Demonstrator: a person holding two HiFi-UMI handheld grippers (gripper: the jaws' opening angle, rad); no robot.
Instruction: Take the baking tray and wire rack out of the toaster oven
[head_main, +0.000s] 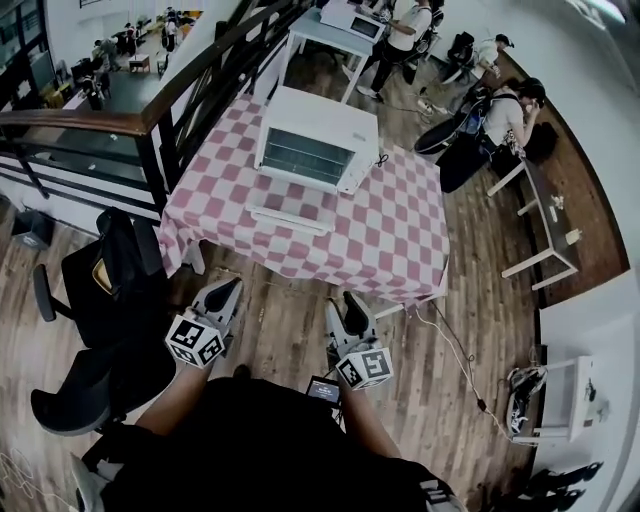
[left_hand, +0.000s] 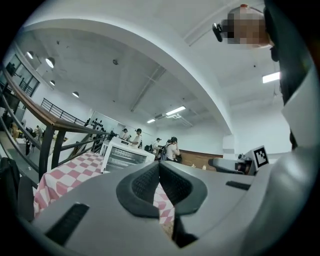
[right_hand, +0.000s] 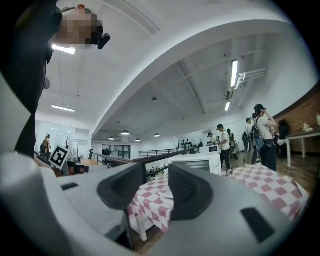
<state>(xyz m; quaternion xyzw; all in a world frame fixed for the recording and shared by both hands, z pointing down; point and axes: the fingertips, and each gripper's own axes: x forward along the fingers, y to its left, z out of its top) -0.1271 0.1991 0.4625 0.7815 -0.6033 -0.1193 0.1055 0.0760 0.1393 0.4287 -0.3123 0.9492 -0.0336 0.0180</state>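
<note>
The white toaster oven (head_main: 315, 150) stands on a table with a pink-and-white checked cloth (head_main: 400, 230). Its glass front faces me, and I cannot make out a tray or rack inside. Both grippers hang over the wooden floor, short of the table's near edge and pointing at it. My left gripper (head_main: 225, 295) has its fingertips together with nothing between them; its own view (left_hand: 159, 165) shows the oven (left_hand: 125, 156) beyond. My right gripper (head_main: 350, 310) is open and empty (right_hand: 156, 170), with the oven (right_hand: 197, 162) ahead.
A flat white slab (head_main: 292, 218) lies on the cloth in front of the oven. A black office chair (head_main: 110, 300) stands at my left beside a dark railing (head_main: 200, 90). A cable (head_main: 460, 370) runs over the floor at right. Several people (head_main: 500, 110) and white tables are behind.
</note>
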